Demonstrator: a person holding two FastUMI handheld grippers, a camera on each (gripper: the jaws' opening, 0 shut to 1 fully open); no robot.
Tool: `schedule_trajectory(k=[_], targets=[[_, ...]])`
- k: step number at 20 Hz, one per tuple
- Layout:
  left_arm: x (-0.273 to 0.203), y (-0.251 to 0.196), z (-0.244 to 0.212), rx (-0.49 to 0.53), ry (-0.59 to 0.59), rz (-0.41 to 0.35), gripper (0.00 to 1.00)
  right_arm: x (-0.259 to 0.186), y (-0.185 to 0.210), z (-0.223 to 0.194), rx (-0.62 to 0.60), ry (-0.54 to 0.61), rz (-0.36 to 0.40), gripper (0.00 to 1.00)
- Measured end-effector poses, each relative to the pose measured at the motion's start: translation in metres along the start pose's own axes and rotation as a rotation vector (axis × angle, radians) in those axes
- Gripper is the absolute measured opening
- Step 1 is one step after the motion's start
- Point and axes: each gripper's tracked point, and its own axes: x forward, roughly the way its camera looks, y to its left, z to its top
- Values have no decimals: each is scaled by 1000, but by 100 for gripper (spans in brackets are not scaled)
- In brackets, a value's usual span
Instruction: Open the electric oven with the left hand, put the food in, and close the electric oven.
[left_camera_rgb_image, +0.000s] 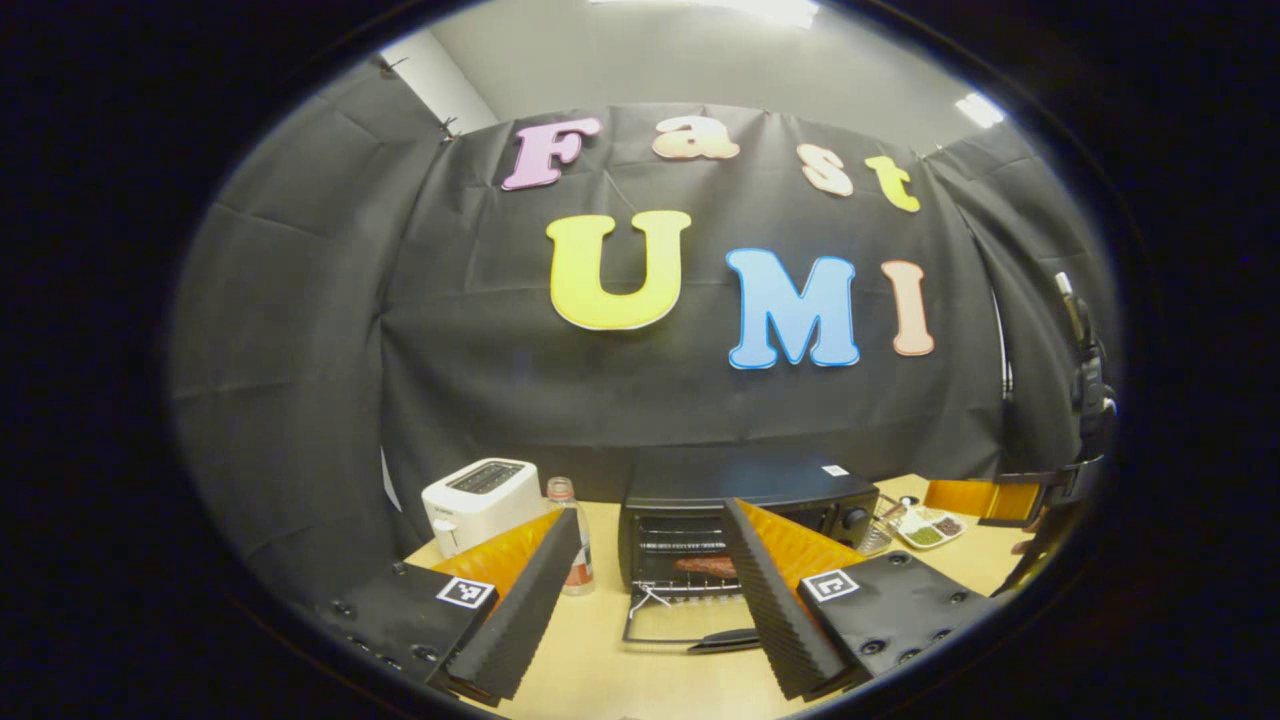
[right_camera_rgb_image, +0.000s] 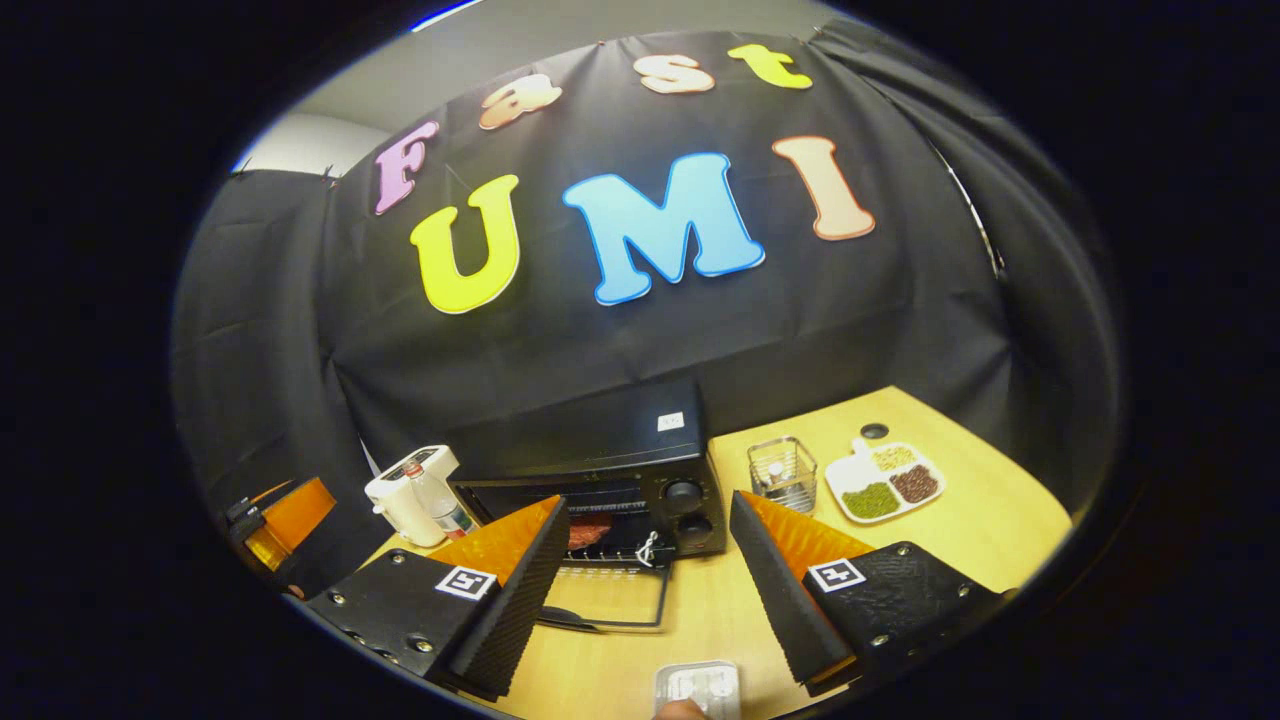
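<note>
We held both grippers, left (left_camera_rgb_image: 640, 600) and right (right_camera_rgb_image: 645, 600), spread and empty; the oven (left_camera_rgb_image: 745, 500) at lower centre stood open, food (left_camera_rgb_image: 705, 565) on its rack, door (left_camera_rgb_image: 680, 630) awaiting closing.

Black oven (left_camera_rgb_image: 745, 500) door down, food (left_camera_rgb_image: 705, 565) on rack

Right gripper (right_camera_rgb_image: 645, 575) open, fingers wide apart, empty, low over table (right_camera_rgb_image: 980, 520). Oven (right_camera_rgb_image: 600, 470) at 12 o'clock from the tips, door (right_camera_rgb_image: 610, 598) dropped flat onto table. Food (right_camera_rgb_image: 590, 532) inside on rack, brownish, maybe a patty, partly hidden. Toaster (right_camera_rgb_image: 405, 490) and bottle (right_camera_rgb_image: 440, 512) at 10 o'clock. Wire basket (right_camera_rgb_image: 783, 472) at 1 o'clock, sectioned dish (right_camera_rgb_image: 885, 482) just beyond at 2. Other gripper (right_camera_rgb_image: 285, 520) far at 9. Clear tray (right_camera_rgb_image: 698, 688) at 6.
</note>
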Motion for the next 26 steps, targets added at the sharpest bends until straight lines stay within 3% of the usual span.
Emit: schedule_trajectory(k=[7, 8, 12, 14, 18, 19, 26], targets=[[3, -30, -46, -9, 104, -51, 91, -47, -27, 9, -117, -56, -56, 98], [4, -34, -54, -12, 123, -62, 96, -53, -28, 11, -132, -70, -64, 98], [10, -51, -100, -32, 242, -97, 100, -74, -37, 15, -171, -92, -95, 98], [10, -59, -121, -43, 298, -112, 96, -81, -41, 17, -179, -98, -114, 98], [14, -76, -159, -54, 392, -148, 96, -94, -46, 25, -190, -124, -144, 98], [16, -77, -168, -52, 415, -150, 100, -97, -47, 27, -197, -130, -150, 98], [29, -91, -227, -57, 548, -180, 96, -104, -55, 29, -195, -116, -194, 98]])
